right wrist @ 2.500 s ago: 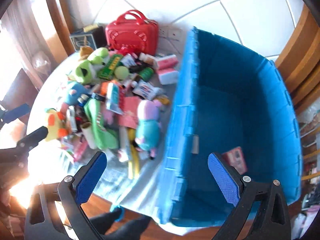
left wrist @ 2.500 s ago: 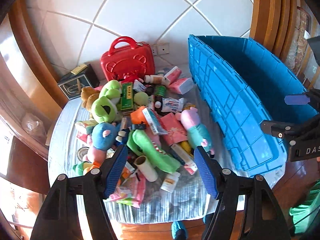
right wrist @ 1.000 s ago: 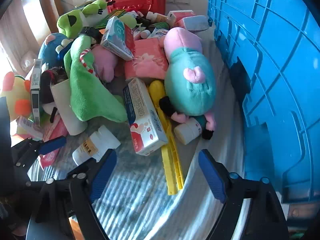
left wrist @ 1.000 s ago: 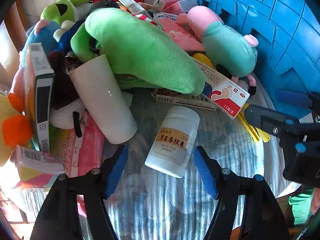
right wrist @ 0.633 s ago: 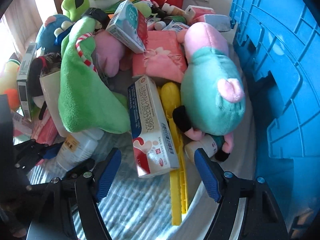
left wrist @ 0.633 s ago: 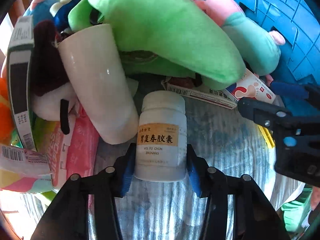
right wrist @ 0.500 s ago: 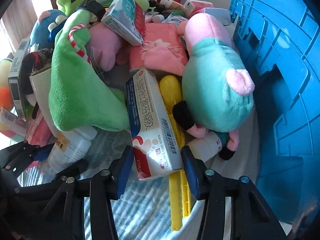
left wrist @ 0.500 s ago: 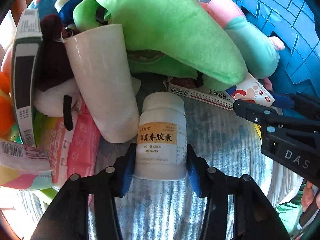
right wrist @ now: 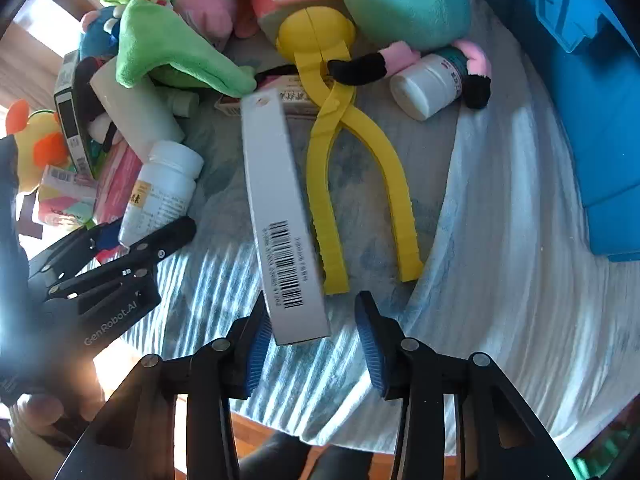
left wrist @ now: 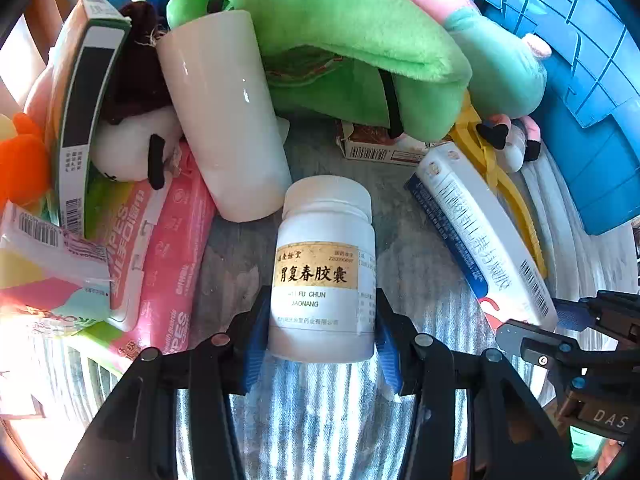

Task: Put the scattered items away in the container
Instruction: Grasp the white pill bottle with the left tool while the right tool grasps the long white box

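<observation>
Pads of the left gripper (left wrist: 322, 336) are clamping the white medicine bottle (left wrist: 325, 268) (cap pointing up-frame); right gripper (right wrist: 310, 338), jaws apart, is loosely straddling the long box (right wrist: 282, 216).

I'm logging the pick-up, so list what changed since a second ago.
The left hand-held gripper came down and closed on the white pill bottle. The right hand-held gripper moved in, jaws just closing around the long box, now tipped on edge, a gap at one pad. The green plush and blue crate stayed put.
</observation>
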`<state>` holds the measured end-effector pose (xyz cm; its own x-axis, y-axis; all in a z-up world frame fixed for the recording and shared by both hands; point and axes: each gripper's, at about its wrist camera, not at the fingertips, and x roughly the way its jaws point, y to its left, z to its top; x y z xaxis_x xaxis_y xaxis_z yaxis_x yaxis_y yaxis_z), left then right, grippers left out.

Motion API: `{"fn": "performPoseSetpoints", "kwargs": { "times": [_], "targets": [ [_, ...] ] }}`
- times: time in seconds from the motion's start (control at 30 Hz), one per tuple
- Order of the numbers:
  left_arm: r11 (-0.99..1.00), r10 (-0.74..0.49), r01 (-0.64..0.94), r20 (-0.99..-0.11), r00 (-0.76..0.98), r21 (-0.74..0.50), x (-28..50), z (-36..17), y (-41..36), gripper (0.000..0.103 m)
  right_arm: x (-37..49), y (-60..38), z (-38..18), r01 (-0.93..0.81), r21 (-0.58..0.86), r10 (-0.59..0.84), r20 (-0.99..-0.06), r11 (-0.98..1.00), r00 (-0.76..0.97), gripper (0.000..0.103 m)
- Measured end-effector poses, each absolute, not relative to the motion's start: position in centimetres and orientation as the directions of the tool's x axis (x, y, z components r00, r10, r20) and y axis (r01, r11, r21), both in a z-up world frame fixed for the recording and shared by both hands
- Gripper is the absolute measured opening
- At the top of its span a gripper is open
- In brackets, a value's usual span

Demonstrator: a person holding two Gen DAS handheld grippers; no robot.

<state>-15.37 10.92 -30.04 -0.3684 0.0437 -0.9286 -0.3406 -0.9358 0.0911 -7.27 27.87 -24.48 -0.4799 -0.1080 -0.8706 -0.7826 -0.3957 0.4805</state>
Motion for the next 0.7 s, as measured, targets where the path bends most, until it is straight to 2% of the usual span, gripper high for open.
{"fn": "performPoseSetpoints", "kwargs": {
  "times": [0.07,0.2,0.27,0.47,0.5,0.53,0.6,0.63,0.67,0.7],
  "targets": [
    [-0.931,0.028,-0.347,-0.925,-0.378,0.113,-15.2,-30.2,11.3,0.047,-6.9,28.0,-24.2,-0.790,0.453,-0.076,-0.881,-0.412,-0.466,0.079],
    [-0.931,0.035,-0.348,-0.923,-0.384,0.109,-15.1,-30.5,11.7,0.055,-6.9,28.1,-24.9,-0.801,0.393,-0.047,-0.907,-0.451,-0.419,0.089],
    [-0.925,0.036,-0.362,-0.921,-0.389,0.117,-14.9,-30.8,12.1,0.061,-6.9,28.0,-25.2,-0.807,0.363,-0.023,-0.917,-0.466,-0.399,0.103],
    [-0.931,0.049,-0.351,-0.913,-0.404,0.105,-14.4,-31.3,12.4,0.070,-5.6,27.5,-25.3,-0.839,0.323,0.076,-0.916,-0.439,-0.393,0.103],
    [-0.928,0.050,-0.357,-0.916,-0.398,0.105,-14.4,-31.4,12.6,0.074,-5.4,27.4,-25.4,-0.838,0.318,0.079,-0.918,-0.444,-0.390,0.103],
    [-0.924,0.054,-0.370,-0.920,-0.387,0.101,-14.4,-31.5,12.9,0.082,-5.4,27.5,-25.4,-0.833,0.308,0.069,-0.922,-0.460,-0.380,0.103],
    [-0.913,0.049,-0.393,-0.927,-0.371,0.109,-14.4,-31.9,13.6,0.089,-4.9,27.9,-25.4,-0.822,0.305,0.046,-0.927,-0.480,-0.371,0.100],
    [-0.915,0.048,-0.389,-0.929,-0.367,0.106,-14.5,-31.9,13.6,0.089,-4.4,28.1,-25.2,-0.827,0.298,0.049,-0.930,-0.476,-0.364,0.086],
    [-0.920,0.042,-0.376,-0.928,-0.370,0.109,-14.5,-31.9,13.6,0.088,-3.6,28.2,-24.9,-0.831,0.295,0.055,-0.931,-0.472,-0.362,0.063],
    [-0.927,0.030,-0.356,-0.924,-0.381,0.116,-14.4,-31.6,13.4,0.076,-2.8,28.3,-24.3,-0.828,0.312,0.057,-0.923,-0.466,-0.380,0.054]
  ]
}}
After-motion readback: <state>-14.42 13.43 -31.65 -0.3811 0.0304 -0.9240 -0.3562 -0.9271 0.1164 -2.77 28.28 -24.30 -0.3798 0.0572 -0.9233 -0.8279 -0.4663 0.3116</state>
